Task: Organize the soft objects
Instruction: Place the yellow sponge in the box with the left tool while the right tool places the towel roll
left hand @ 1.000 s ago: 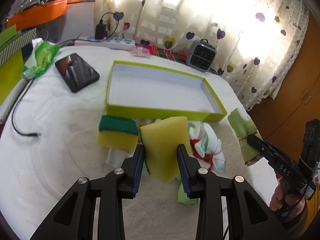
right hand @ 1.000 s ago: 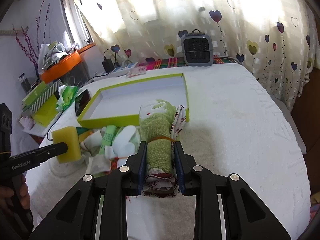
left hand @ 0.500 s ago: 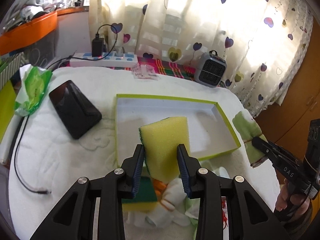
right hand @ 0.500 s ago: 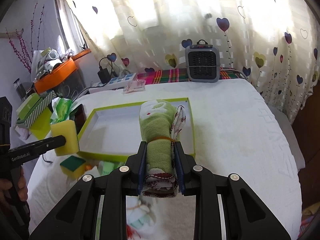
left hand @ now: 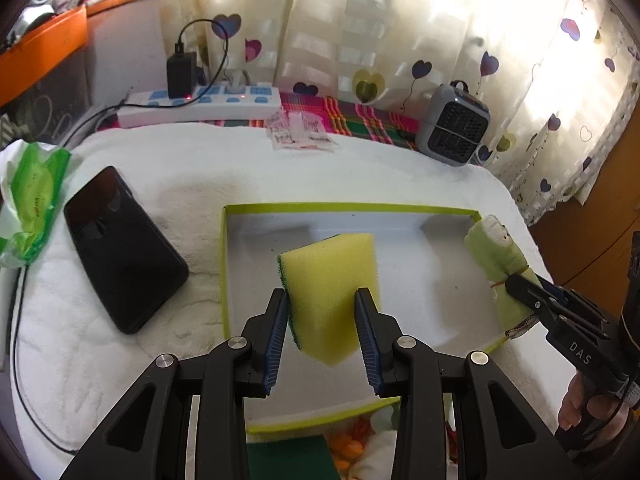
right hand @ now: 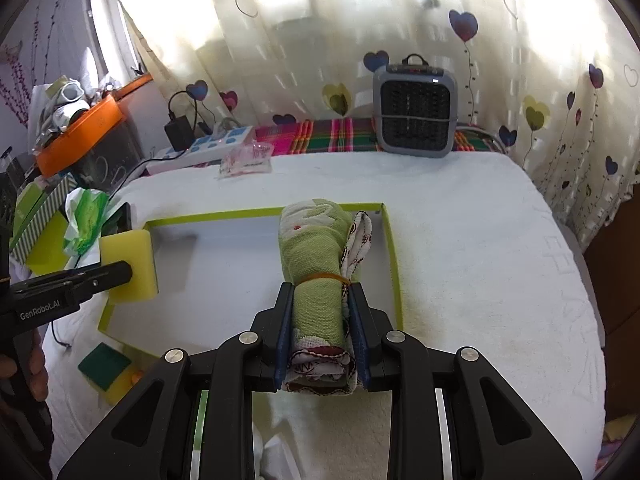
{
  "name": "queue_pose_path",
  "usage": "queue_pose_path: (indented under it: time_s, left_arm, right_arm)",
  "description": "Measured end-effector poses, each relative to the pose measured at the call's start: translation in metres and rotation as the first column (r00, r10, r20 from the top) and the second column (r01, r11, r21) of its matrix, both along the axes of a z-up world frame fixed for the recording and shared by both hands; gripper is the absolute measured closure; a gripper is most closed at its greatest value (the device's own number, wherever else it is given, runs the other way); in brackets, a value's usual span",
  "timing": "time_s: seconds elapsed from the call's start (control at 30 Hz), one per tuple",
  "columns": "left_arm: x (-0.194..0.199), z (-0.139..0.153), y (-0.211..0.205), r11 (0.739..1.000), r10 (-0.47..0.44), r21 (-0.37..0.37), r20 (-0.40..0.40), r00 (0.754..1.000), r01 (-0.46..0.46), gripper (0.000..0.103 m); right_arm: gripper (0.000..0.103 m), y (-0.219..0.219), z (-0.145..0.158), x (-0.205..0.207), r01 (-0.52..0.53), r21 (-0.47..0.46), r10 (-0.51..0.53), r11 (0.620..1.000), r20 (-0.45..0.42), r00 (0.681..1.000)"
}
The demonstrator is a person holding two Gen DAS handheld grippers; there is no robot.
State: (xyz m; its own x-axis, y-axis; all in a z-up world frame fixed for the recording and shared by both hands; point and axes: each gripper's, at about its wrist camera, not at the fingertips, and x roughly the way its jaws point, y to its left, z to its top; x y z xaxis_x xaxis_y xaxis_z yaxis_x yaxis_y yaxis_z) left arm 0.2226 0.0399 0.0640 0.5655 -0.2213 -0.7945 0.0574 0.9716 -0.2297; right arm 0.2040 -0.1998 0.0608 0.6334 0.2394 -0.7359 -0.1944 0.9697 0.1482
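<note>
My left gripper (left hand: 322, 300) is shut on a yellow sponge (left hand: 334, 280) with a green scouring side, held above the left part of the shallow lime-edged box (left hand: 348, 209). My right gripper (right hand: 320, 296) is shut on a rolled green cloth (right hand: 314, 264) bound by a rubber band, which hangs over the right end of the same box (right hand: 390, 256). Each view catches the other tool: the cloth roll (left hand: 498, 260) at the right of the left wrist view, the sponge (right hand: 130, 264) at the left of the right wrist view. A second sponge (right hand: 106, 364) lies in front of the box.
A black phone (left hand: 120, 248) lies left of the box on the white towel-covered bed, beside a green tissue pack (left hand: 32, 200). A power strip (left hand: 200, 102), a small grey heater (right hand: 414, 112) and heart-print curtains stand at the back. More soft items (left hand: 360, 444) lie by the box's near edge.
Both grippers have travelled forward from the pile of soft items to above the box, each carrying its object. The pile now lies behind and below the fingers.
</note>
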Motion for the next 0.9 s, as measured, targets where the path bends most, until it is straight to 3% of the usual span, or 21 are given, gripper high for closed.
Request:
queue_pose_path:
  time_s: [0.17, 0.9]
  left_arm:
    - [0.009, -0.009, -0.006, 0.998, -0.013, 0.056, -0.019, 1.0, 0.014, 0.07]
    - [0.025, -0.019, 0.0, 0.998, 0.026, 0.052, -0.031, 0.999, -0.024, 0.066]
  right_arm:
    - [0.076, 0.004, -0.011, 0.013, 0.003, -0.022, -0.003, 1.0, -0.028, 1.0]
    - [0.072, 0.02, -0.026, 0.028, -0.006, -0.108, 0.004, 0.994, -0.019, 1.0]
